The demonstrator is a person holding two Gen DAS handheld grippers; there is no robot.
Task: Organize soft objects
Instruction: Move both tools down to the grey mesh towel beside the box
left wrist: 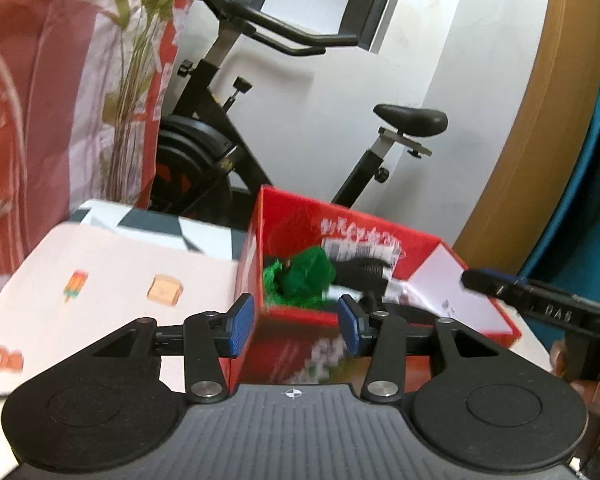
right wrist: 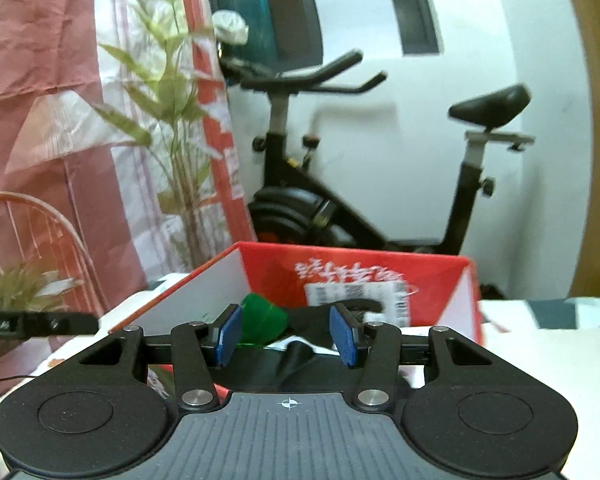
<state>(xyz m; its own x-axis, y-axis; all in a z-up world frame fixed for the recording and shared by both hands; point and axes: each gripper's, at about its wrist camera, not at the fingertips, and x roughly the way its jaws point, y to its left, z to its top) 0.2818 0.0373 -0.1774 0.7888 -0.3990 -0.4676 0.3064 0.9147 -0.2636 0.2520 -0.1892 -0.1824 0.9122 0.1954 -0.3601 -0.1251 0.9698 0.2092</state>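
Note:
An open red cardboard box [left wrist: 292, 216] stands on the table. Inside it lie a crumpled green soft object [left wrist: 300, 280] and dark black fabric [left wrist: 360, 274]. My left gripper [left wrist: 296, 326] hovers at the box's near left corner, its blue pads apart and nothing pressed between them. My right gripper [left wrist: 496, 280] reaches in over the box's right wall. In the right wrist view the right gripper [right wrist: 287, 334] is open over the box [right wrist: 440, 276], with the green object [right wrist: 262, 320] and black fabric [right wrist: 300, 356] lying beyond and below its pads. The left gripper [right wrist: 40, 324] shows at the left edge.
A black exercise bike [left wrist: 220, 148] stands behind the table against a white wall. A leafy artificial plant [right wrist: 172, 120] and a pink-red curtain [right wrist: 40, 60] are at the left. The light tablecloth [left wrist: 120, 264] carries printed food pictures. A hand [left wrist: 560, 360] holds the right gripper.

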